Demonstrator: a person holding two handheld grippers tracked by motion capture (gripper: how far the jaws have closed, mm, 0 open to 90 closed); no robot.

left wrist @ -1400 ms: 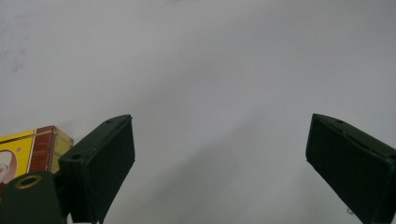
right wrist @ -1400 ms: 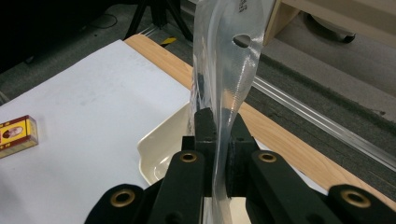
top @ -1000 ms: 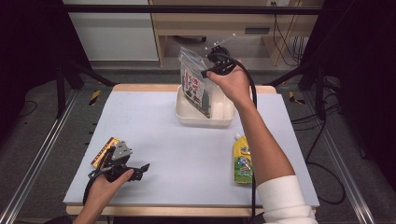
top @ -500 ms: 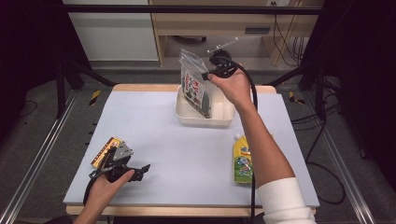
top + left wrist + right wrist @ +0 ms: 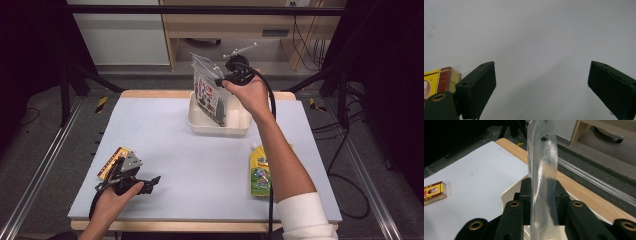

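Left gripper [image 5: 152, 181], lower left of the high view, rests with jaws spread and empty. Right gripper [image 5: 220, 82], upper centre, has just been opening its jaws around the clear bag [image 5: 209, 95]; any remaining pad contact is unclear. Bag hangs upright, lower end inside the white tray [image 5: 200, 125].

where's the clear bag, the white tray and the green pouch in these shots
clear bag [image 5: 209, 92], high view, on its printed front panel
white tray [image 5: 218, 130], high view, on its near rim
green pouch [image 5: 260, 175], high view, on the middle of its printed face
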